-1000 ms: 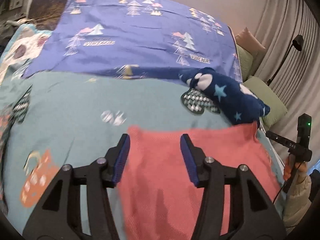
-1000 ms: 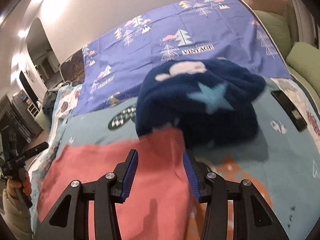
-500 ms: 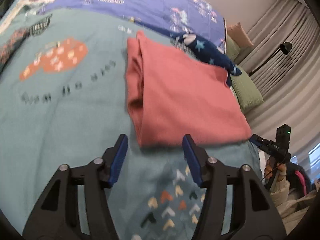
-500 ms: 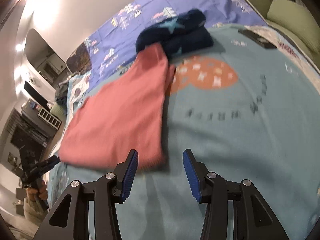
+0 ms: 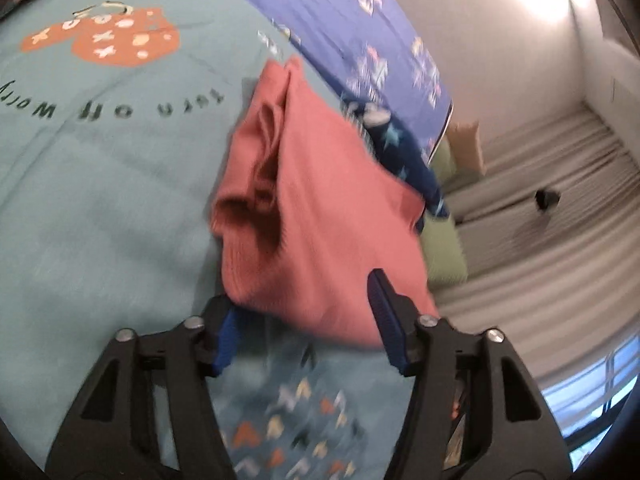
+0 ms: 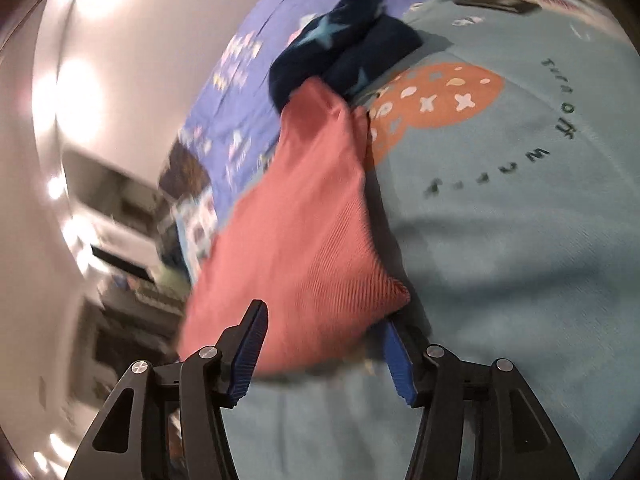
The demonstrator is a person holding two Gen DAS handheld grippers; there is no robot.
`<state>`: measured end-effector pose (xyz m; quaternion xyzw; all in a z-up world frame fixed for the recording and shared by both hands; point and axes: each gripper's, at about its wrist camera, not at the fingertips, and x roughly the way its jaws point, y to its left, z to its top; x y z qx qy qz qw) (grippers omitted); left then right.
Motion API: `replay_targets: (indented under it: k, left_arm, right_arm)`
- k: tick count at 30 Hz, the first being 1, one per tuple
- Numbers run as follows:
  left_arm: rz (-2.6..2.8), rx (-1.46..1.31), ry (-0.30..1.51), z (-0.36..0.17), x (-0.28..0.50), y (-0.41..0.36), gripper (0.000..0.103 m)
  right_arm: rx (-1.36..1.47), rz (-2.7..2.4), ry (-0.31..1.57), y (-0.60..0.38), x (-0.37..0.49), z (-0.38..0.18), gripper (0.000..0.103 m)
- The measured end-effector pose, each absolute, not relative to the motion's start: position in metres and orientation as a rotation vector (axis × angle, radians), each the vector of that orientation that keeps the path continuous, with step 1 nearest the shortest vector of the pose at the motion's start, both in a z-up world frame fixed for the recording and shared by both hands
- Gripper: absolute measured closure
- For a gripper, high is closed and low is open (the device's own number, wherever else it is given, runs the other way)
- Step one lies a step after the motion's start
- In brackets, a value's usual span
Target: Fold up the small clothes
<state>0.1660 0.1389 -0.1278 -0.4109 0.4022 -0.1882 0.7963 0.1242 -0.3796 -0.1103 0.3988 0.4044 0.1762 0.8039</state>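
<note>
A coral-pink knit garment (image 5: 320, 208) (image 6: 304, 220) lies folded on the teal bedspread (image 5: 100, 200) (image 6: 520, 260). Its left side is bunched into a ridge. My left gripper (image 5: 302, 296) sits at the garment's near left corner. Its jaws are closing with the cloth's edge between them; the cloth drapes over the left finger, and the pads do not press it. My right gripper (image 6: 324, 316) is at the near right corner. Its jaws are opening around the cloth's edge, which covers the tip of the right finger. Both views are tilted and blurred.
A navy fleece with pale stars (image 5: 404, 152) (image 6: 344, 52) lies just beyond the garment's far edge. Behind it spreads a purple blanket (image 5: 360, 20) (image 6: 240, 92). Green cushions (image 5: 440, 240) and curtains (image 5: 540, 200) are off the bed's side. A dark flat object (image 6: 496, 2) rests far right.
Both grippers drew back from the garment's far edge to its near edge and rolled. The pink garment now lies doubled over. The left jaws narrowed and the right jaws widened.
</note>
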Motion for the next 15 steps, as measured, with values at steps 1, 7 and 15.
replay_targets:
  k: [1,7,15]
  left_arm:
    - [-0.413,-0.904,0.844,-0.128,0.169,0.139,0.095]
    - [-0.444,-0.803,0.760,-0.089,0.145,0.136,0.097]
    - [-0.487,-0.667,0.836,-0.067,0.062,0.136,0.097]
  right_arm:
    - [0.852,0.373,0.866,-0.377,0.129,-0.110,0.056]
    - [0.736,0.384,0.848,-0.366,0.113,-0.074,0.097]
    - [0.640,0.388,0.901,-0.369,0.021,-0.048,0.097]
